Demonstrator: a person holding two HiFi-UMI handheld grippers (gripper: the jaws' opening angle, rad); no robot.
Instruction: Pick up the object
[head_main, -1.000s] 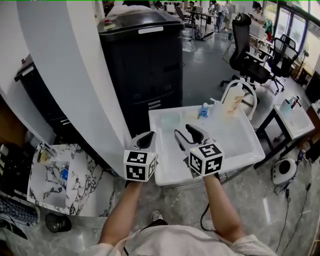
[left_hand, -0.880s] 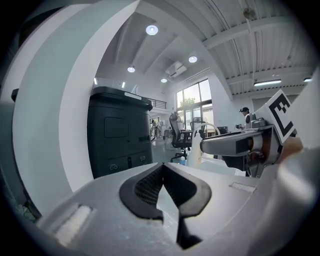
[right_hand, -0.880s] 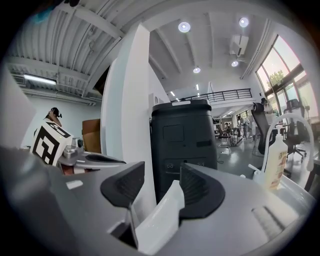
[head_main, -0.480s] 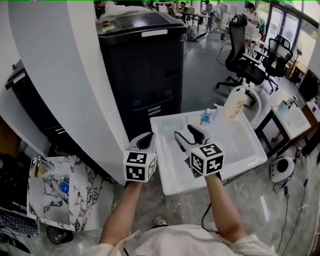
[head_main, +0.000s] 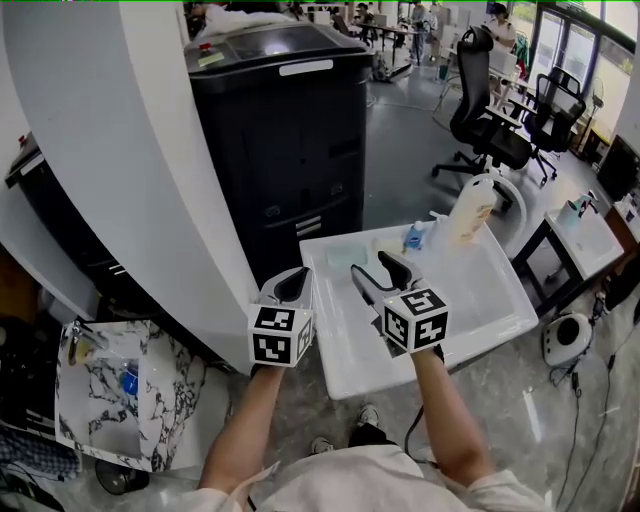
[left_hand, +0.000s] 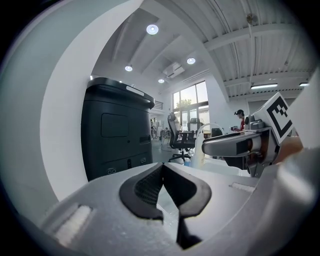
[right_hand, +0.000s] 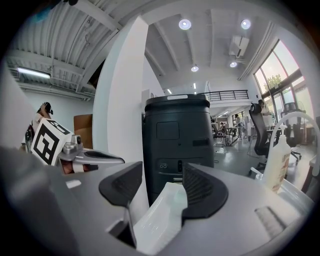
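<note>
- A broad white pillar (head_main: 130, 150) stands at the left, with a tall black cabinet (head_main: 285, 150) just beside it.
- Black office chairs (head_main: 490, 110) stand on a glossy grey floor (head_main: 400, 130) near the windows (head_main: 565, 40).
- Round ceiling lights (right_hand: 185, 23) glow overhead.
- Nearer are a white desk (head_main: 480, 290) and a marble-patterned side table (head_main: 170, 380).

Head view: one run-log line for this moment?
left gripper: shut, empty | right gripper: jaws just been opening, nothing between | white table: below right gripper | pump bottle: upright, far side, untouched

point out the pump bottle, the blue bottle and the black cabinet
pump bottle (head_main: 471, 212): head view, on its body
blue bottle (head_main: 413, 238): head view, on its middle
black cabinet (head_main: 290, 150): head view, on its front
</note>
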